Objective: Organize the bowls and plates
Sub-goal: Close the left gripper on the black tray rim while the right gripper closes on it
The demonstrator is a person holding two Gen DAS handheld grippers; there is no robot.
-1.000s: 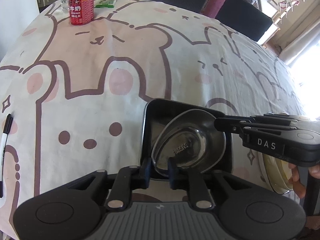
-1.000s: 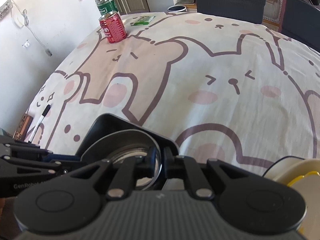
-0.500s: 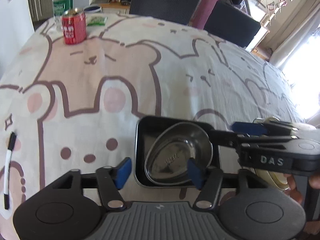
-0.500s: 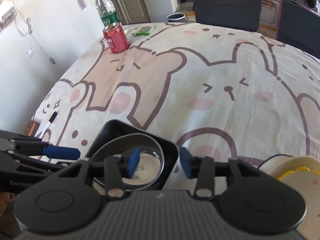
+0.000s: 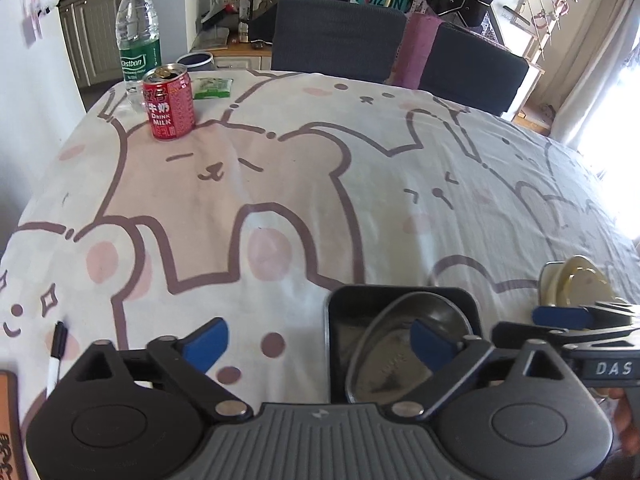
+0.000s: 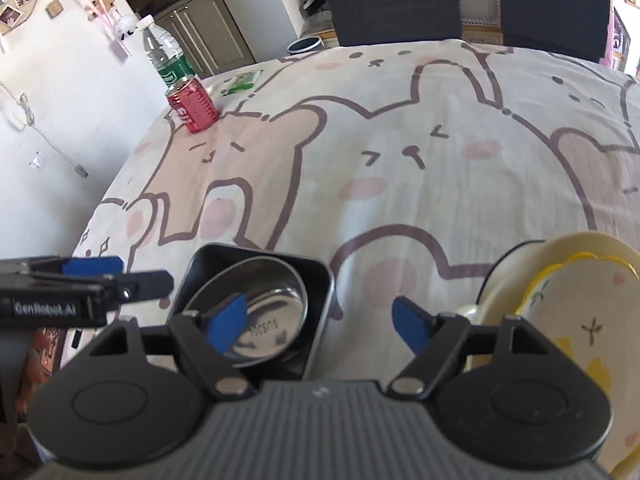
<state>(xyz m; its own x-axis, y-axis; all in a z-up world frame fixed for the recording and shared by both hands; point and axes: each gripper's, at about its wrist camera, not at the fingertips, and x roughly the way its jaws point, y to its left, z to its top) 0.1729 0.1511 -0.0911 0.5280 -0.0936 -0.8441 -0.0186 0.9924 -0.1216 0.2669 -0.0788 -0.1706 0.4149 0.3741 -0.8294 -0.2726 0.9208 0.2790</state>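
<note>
Right wrist view: shiny steel bowl (image 6: pixel 262 312) sits tilted inside black square tray (image 6: pixel 320 280).

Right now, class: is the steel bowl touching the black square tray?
Touching. The right wrist view shows the steel bowl lying tilted inside the black square tray, resting on it.

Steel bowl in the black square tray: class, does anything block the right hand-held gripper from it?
Nothing visible does. The steel bowl lies tilted in the black square tray, uncovered, just ahead of the right hand-held gripper, whose jaws are opening with nothing between them.
</note>
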